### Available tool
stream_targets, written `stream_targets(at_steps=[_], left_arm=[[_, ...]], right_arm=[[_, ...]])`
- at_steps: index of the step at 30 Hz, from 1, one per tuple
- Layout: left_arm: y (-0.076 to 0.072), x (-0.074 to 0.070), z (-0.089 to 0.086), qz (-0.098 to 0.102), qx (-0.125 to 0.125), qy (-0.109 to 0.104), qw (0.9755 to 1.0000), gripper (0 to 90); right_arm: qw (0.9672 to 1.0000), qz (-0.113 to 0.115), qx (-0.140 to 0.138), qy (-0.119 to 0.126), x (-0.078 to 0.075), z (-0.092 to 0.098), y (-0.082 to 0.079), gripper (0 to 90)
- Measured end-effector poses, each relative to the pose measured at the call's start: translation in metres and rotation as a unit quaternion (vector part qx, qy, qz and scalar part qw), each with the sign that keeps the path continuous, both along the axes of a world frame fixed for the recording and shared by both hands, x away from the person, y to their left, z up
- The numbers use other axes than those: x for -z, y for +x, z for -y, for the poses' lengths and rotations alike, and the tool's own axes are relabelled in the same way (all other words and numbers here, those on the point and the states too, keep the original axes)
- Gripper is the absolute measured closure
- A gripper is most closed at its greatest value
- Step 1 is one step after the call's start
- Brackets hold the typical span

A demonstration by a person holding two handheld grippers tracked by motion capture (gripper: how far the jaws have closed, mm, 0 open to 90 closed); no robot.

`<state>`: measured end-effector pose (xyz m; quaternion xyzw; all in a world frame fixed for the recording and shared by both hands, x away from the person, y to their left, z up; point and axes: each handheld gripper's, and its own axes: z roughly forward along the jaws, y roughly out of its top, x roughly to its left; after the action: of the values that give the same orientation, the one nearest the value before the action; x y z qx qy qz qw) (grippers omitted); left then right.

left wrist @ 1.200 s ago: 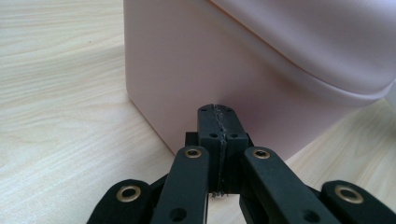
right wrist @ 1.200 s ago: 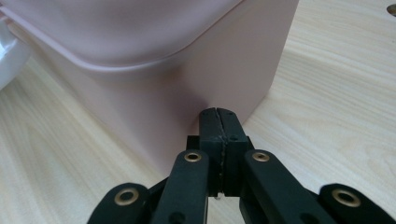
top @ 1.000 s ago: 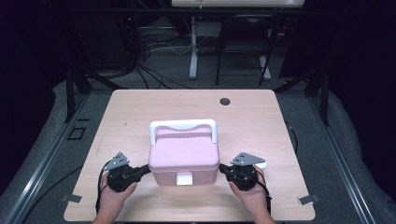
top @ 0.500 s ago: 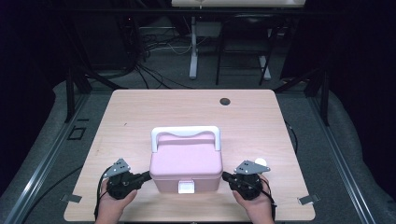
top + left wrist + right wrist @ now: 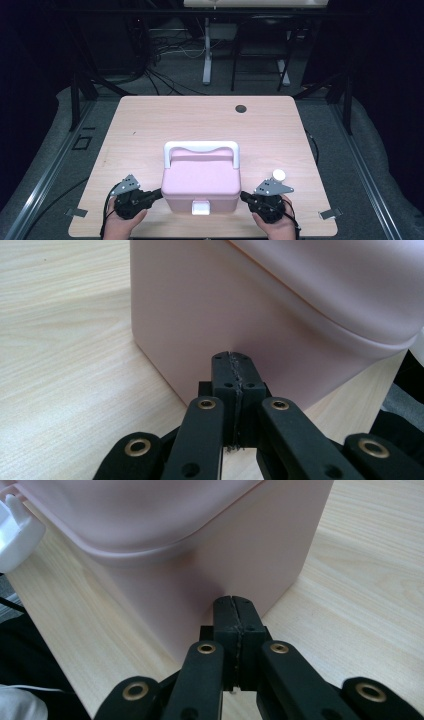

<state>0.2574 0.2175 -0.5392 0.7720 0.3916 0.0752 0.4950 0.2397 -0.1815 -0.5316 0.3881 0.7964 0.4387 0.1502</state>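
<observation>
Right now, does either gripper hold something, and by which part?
Nothing is held between the jaws. The left gripper and right gripper are shut, their tips against opposite side walls of the pink box.

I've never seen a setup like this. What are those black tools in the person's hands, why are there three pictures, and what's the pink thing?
There is no robot here: a person holds a two-jaw tool in each hand, the left gripper and the right gripper. The high view looks down from above on a wooden table. The other two pictures come from small cameras riding on each gripper, looking along its black jaws. On the table stands a pink box with a white handle and a white latch at its front. Both grippers have their jaws shut and hold nothing; their tips point at the box's two opposite side walls, right up against them. A small white object shows beside the right gripper.
</observation>
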Motion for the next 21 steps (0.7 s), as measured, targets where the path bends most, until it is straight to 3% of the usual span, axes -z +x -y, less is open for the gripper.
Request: stream_targets(at_steps=[21], left_arm=[[-0.015,-0.001,0.001,-0.008,0.007,0.006,0.9999,90.0]], right_arm=[[1.0,-0.007,-0.002,0.0,-0.001,0.003,-0.013,90.0]])
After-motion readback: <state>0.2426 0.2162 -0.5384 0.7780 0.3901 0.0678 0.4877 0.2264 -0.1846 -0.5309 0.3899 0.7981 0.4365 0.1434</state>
